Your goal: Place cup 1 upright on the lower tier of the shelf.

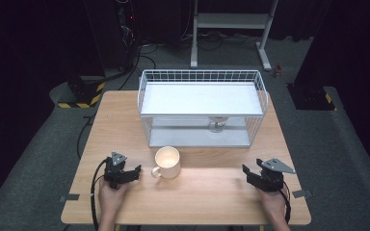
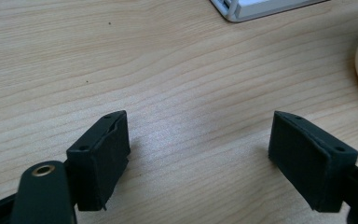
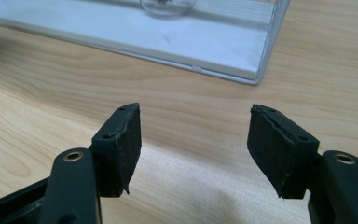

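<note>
Fingers: both my grippers, left [image 1: 134, 173] and right [image 1: 248, 174], gape, holding nothing.
Risk: left jaw may tip mug [image 1: 167, 162] by clipping its handle.

Light: overhead, bright on bench [image 1: 207, 192], surroundings dark.
Glare: soft sheen near bench front edge.
Focus: high view slightly soft.

Left gripper [image 1: 136, 172] is resting low at the near left, jaws standing apart with nothing between them. Right gripper [image 1: 246, 173] is sitting at the near right (grey plate on top), jaws likewise parted and empty. Both forearms are entering from the bottom edge.
</note>
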Demonstrator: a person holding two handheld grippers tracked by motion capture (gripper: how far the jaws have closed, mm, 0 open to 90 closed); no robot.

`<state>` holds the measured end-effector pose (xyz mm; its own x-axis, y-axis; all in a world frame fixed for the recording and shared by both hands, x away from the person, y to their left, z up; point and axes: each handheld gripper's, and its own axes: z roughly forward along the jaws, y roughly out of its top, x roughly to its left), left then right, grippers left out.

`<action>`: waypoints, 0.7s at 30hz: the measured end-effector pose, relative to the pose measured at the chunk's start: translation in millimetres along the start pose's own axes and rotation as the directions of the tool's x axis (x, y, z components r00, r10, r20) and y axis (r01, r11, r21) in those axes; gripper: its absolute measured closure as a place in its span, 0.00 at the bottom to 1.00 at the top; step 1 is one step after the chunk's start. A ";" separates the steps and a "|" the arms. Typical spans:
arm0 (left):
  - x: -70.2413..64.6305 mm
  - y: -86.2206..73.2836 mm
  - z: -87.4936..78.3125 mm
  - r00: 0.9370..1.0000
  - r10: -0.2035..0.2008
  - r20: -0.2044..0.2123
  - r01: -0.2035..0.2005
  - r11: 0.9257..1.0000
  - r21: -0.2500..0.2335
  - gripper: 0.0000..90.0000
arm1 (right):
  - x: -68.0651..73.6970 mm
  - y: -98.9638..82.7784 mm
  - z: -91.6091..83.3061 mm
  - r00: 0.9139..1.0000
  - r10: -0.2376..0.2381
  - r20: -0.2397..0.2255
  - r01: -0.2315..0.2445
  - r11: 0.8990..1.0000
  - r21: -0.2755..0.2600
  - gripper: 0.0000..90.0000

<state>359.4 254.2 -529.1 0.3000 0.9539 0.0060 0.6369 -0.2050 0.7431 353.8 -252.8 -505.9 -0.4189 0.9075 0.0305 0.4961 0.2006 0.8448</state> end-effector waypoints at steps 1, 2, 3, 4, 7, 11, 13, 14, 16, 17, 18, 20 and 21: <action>0.0 0.0 0.0 1.000 0.000 0.000 0.000 1.000 0.000 0.23 | 0.6 -1.8 1.5 1.000 -0.005 0.012 0.004 1.000 0.013 0.39; -0.1 -0.1 -0.1 1.000 0.000 -0.001 0.000 1.000 0.000 0.23 | 0.7 -2.5 2.6 1.000 -0.022 0.017 0.022 0.999 0.026 0.39; -0.1 -0.2 -0.5 1.000 0.005 -0.001 -0.005 1.000 0.002 0.23 | 2.4 -3.5 4.2 0.999 -0.031 0.024 0.030 0.999 0.040 0.39; -0.8 -0.5 -0.8 1.000 0.001 -0.001 -0.001 1.000 0.002 0.23 | 4.4 -4.3 5.6 0.999 -0.037 0.029 0.036 0.998 0.051 0.39; -0.9 -0.7 -1.0 1.000 0.001 -0.001 -0.001 1.000 0.002 0.23 | 7.6 -5.4 9.7 0.998 -0.058 0.031 0.056 0.996 0.077 0.39; -0.7 -0.7 -0.9 1.000 0.000 0.000 0.000 1.000 0.002 0.23 | 7.1 -7.5 14.6 0.996 -0.086 0.035 0.083 0.992 0.095 0.39; -0.5 -0.8 -1.1 1.000 -0.002 -0.001 0.002 1.000 0.002 0.24 | 6.6 -8.3 16.0 0.996 -0.086 0.035 0.082 0.991 0.110 0.39; -0.4 -0.8 -1.2 1.000 -0.002 -0.001 0.002 1.000 0.001 0.24 | 6.2 -8.2 16.4 0.996 -0.088 0.034 0.083 0.990 0.117 0.39; -0.1 -0.9 -1.2 1.000 -0.001 -0.002 0.001 1.000 0.000 0.24 | 4.8 -7.8 17.0 0.996 -0.090 0.030 0.086 0.990 0.116 0.39; 0.2 -0.7 -1.1 1.000 0.000 -0.001 0.000 1.000 0.001 0.24 | 4.5 -7.7 17.2 0.996 -0.079 0.031 0.075 0.990 0.122 0.38; 0.2 -0.7 -1.1 1.000 -0.002 0.000 0.002 1.000 0.002 0.24 | 3.7 -7.6 17.5 0.996 -0.084 0.031 0.080 0.989 0.125 0.38; -0.6 -1.0 -1.2 1.000 -0.012 -0.005 0.012 1.000 -0.002 0.24 | 3.8 -7.7 17.6 0.996 -0.085 0.033 0.080 0.988 0.134 0.38; -1.1 -1.0 -1.9 1.000 -0.011 -0.009 0.011 1.000 0.008 0.24 | 3.7 -7.5 18.7 0.995 -0.094 0.034 0.088 0.985 0.149 0.38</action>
<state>357.1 253.8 -528.5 0.2867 0.9580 0.0039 0.6455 -0.1961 0.7381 362.7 -244.0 -522.1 -0.4375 0.8967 -0.0671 0.5653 0.3323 0.7550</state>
